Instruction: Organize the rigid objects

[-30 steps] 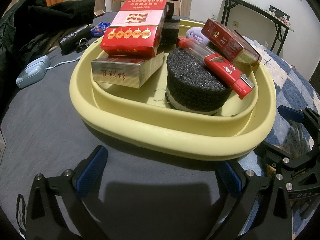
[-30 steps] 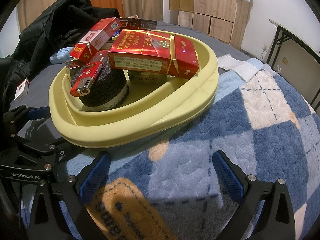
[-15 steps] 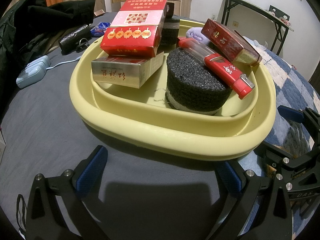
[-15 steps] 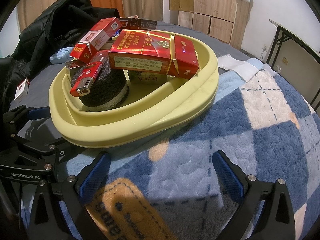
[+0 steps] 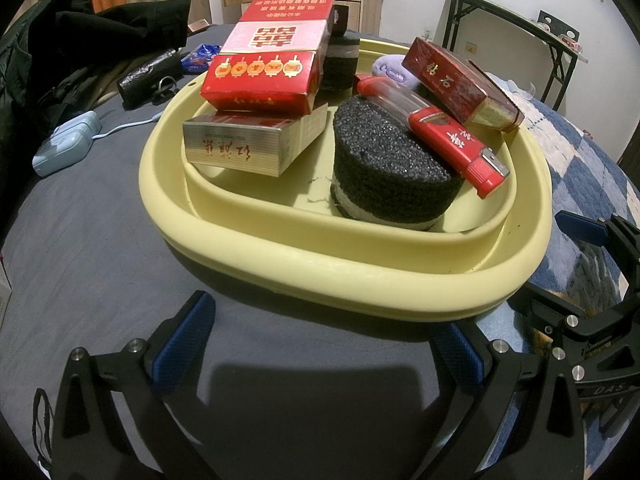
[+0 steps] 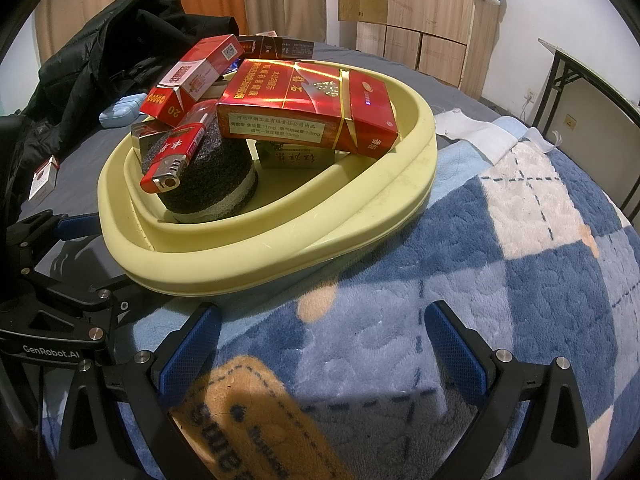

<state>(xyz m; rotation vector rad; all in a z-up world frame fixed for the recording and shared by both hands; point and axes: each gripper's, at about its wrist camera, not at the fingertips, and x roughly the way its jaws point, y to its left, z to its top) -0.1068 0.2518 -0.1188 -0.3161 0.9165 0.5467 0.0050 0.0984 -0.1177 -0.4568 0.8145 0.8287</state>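
A pale yellow basin [image 5: 360, 276] sits in the middle of both views, on a bed with a grey sheet [image 5: 92, 240] and a blue checked blanket [image 6: 520, 288]. Inside it, a black sponge block [image 5: 384, 168] stands right of centre in the left wrist view, and a red lighter [image 5: 452, 140] lies tilted across its top. A dark red cigarette pack [image 5: 456, 80] lies tilted at the upper right, against the lighter's clear end. On the left of the basin a red pack with lanterns [image 5: 260, 76] rests on top of a silver pack [image 5: 248, 148]. A second black sponge [image 5: 340, 64] stands behind them.

In the right wrist view a large red and gold pack [image 6: 312, 108] lies tilted over the black sponge block and the basin's middle, with a red and white pack [image 6: 192, 80] leaning at the upper left.

The left hand-held gripper [image 5: 320, 348] is at the bottom of its frame, just in front of the basin, jaws spread wide and gripping nothing. The right hand-held gripper [image 6: 324, 348] is likewise spread wide and bare over the blanket, near the basin's rim. A light blue case [image 5: 66, 148] with a cord lies at the left edge, and a black jacket [image 6: 120, 40] is heaped at the upper left.
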